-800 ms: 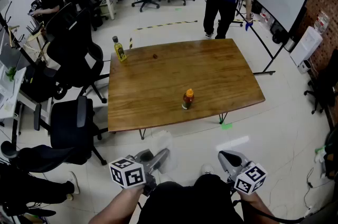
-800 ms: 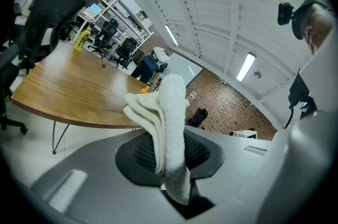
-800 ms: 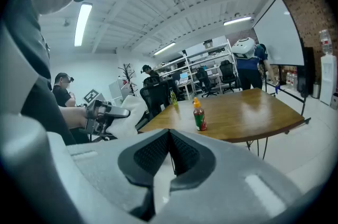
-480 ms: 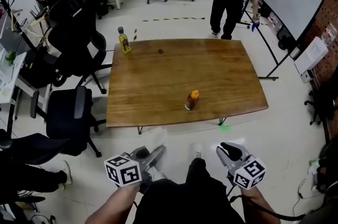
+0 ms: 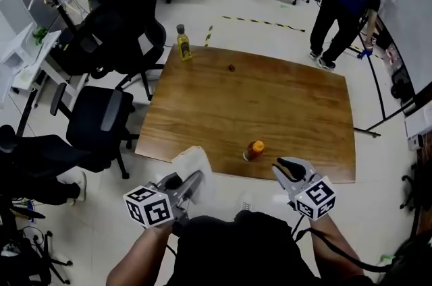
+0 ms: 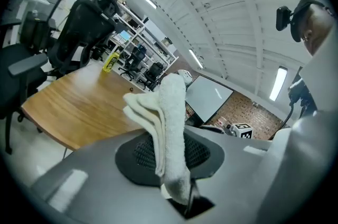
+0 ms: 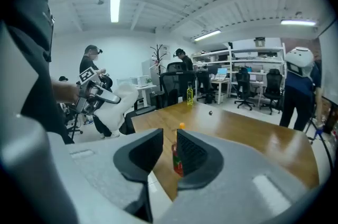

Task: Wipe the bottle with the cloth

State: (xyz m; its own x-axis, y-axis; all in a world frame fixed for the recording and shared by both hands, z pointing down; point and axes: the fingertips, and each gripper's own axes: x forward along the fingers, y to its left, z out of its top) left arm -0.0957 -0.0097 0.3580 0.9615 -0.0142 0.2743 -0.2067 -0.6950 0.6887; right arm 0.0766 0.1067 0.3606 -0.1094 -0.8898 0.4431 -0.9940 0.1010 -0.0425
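Glossy brown wood-grain table: a rounded-corner slab. Left gripper is clamped on the folded white terry cloth, fuzzy nap, held just off the table's near edge. Right gripper has its jaws slightly parted, gripping nothing. The small upright bottle with orange cap and red label stands by the near edge, not touching either gripper; label print is too small to read.

No words or numbers can be read. The small orange-capped bottle has a label, but its print is too tiny.
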